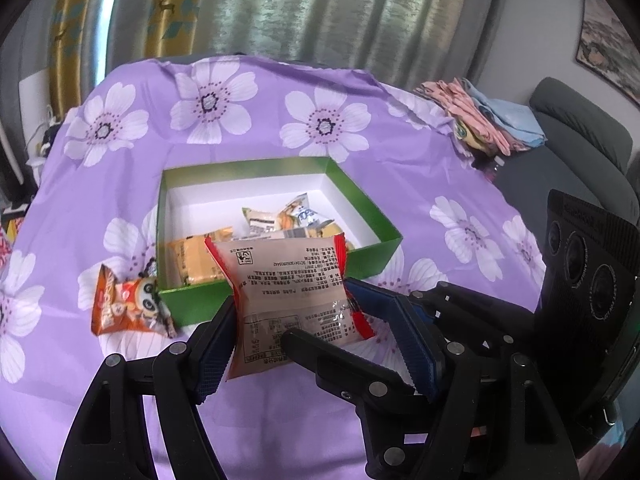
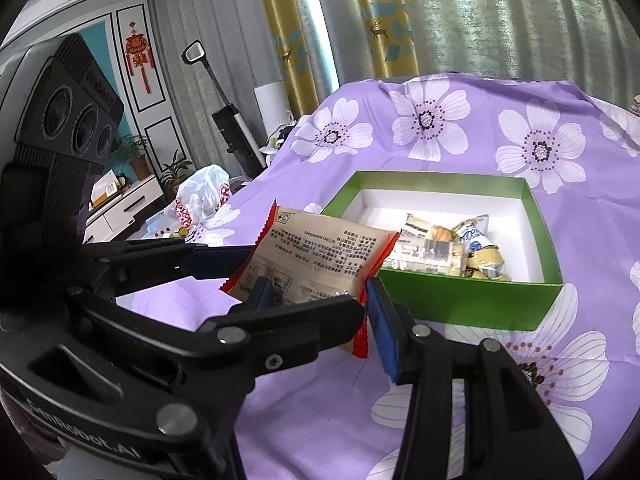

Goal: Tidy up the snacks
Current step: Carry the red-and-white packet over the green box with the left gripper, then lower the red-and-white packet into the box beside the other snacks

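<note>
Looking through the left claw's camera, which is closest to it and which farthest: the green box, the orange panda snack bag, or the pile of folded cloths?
1. Orange panda-print snack bag, on the purple cloth, left of the claw.
2. Green cardboard box, straight ahead.
3. Pile of folded pink and blue cloths, far right corner.

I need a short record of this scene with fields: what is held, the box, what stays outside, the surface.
held: beige snack packet with red ends, gripped by left gripper and right gripper together, above the cloth
box: green box, open, several snacks inside
outside: orange panda packet against the box's near wall
surface: purple flowered cloth
</note>
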`<state>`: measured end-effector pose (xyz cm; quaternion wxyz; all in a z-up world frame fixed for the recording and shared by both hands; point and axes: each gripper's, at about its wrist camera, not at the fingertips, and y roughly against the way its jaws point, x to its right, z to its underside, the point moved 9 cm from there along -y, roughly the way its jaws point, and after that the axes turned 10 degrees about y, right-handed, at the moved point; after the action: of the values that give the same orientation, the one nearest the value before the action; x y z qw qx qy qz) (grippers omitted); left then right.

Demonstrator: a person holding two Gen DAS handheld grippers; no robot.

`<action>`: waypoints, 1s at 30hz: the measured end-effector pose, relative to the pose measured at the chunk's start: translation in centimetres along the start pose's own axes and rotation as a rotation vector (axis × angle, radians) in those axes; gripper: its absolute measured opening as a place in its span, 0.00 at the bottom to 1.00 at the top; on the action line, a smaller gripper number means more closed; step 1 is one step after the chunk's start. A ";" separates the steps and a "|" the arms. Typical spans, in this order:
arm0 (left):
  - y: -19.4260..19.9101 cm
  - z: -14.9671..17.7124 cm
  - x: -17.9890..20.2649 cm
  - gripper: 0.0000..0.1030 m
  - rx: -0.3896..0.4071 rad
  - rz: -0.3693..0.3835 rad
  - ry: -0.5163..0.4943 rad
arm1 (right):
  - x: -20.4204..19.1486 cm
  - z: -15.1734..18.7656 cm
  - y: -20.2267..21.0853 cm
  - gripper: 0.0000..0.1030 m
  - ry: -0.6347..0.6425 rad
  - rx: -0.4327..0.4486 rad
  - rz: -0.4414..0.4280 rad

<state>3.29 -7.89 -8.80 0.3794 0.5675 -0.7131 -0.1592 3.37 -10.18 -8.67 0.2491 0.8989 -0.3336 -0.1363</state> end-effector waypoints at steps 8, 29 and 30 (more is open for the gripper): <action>-1.1 -1.0 0.6 0.73 0.001 0.005 -0.018 | 1.6 -0.5 -0.2 0.47 -0.009 0.012 0.015; -4.7 -5.2 1.2 0.73 0.009 0.017 -0.051 | 6.3 -2.7 -2.4 0.47 -0.033 0.037 0.037; -4.9 -5.4 1.2 0.73 0.009 0.017 -0.054 | 6.5 -2.8 -2.5 0.47 -0.032 0.038 0.039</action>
<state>10.45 -9.43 -8.04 0.3586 0.5587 -0.7287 -0.1681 10.63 -11.87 -8.18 0.2290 0.8945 -0.3578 -0.1394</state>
